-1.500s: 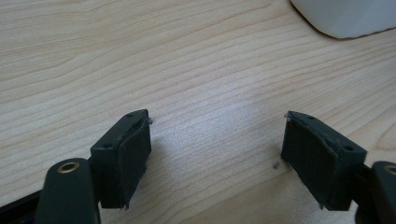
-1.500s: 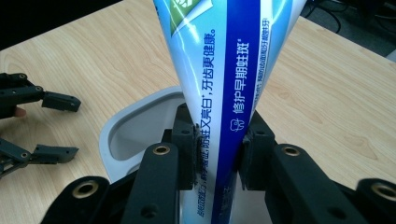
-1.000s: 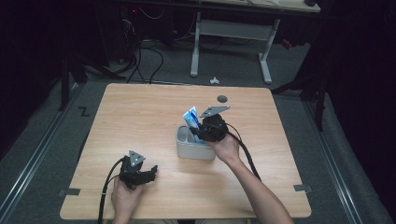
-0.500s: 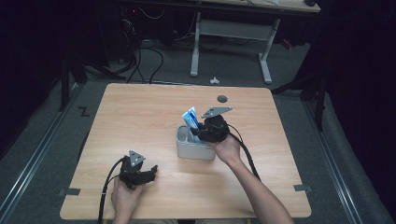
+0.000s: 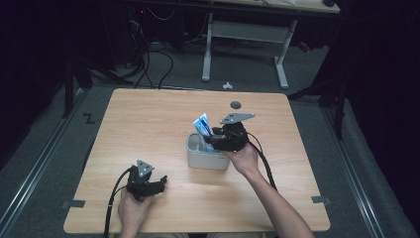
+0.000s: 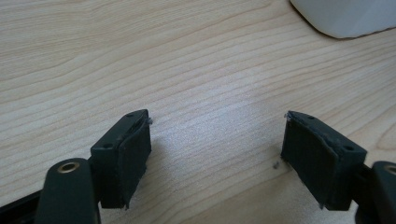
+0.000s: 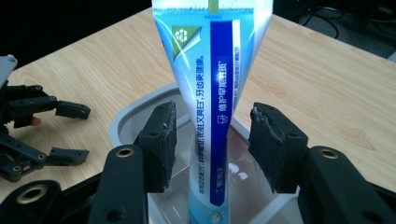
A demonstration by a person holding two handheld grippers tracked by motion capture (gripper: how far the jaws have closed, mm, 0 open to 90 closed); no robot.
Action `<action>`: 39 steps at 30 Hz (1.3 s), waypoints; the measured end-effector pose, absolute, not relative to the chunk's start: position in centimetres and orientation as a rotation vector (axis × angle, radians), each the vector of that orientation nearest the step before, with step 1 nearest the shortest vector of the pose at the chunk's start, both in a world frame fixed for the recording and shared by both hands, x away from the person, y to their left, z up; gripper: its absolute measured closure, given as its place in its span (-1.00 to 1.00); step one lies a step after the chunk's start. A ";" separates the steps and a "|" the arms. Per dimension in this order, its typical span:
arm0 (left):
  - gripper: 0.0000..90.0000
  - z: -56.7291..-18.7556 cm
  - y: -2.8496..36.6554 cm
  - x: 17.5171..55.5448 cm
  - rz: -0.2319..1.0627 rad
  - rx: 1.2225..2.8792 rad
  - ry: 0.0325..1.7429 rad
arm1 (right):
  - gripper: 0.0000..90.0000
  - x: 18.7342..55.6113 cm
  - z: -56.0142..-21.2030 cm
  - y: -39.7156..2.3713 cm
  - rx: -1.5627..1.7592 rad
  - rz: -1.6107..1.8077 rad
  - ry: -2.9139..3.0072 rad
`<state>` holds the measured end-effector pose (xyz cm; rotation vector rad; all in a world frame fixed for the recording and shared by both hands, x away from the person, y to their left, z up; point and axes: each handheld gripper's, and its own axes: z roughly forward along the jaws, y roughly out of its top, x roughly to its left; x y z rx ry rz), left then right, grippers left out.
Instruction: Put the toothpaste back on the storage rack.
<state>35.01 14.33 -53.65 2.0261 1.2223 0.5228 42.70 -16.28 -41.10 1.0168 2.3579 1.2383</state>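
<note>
**A:** what's on the wooden table (image 5: 148,124) from up top?

**B:** a grey bin (image 5: 205,157) near the middle, blue-and-white tube (image 5: 202,124) sticking up out of it. The right gripper (image 5: 218,141) sits at the bin's right end, right hand (image 5: 242,159) behind it, can't tell how wide the jaws are. The left gripper (image 5: 159,181) rests near the front-left edge, well apart from the bin, jaws pointing right. Small dark disc (image 5: 236,104) near the far edge.

**A:** and past the table?

**B:** a white-legged desk (image 5: 245,29), cables on the floor.
</note>
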 end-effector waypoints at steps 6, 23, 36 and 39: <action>-0.46 -53.7 14.3 35.0 0.523 2.026 1.222 | 0.15 42.4 -40.5 -17.0 1.030 1.265 2.342; -0.46 -53.7 14.3 35.0 0.523 2.026 1.222 | 0.17 41.6 -40.0 -18.3 1.041 1.302 2.309; -0.46 -53.7 14.3 35.0 0.523 2.026 1.223 | 0.17 40.8 -39.3 -19.8 1.042 1.342 2.273; -0.46 -53.7 14.3 35.0 0.523 2.026 1.222 | 0.17 40.7 -39.3 -20.0 1.045 1.341 2.272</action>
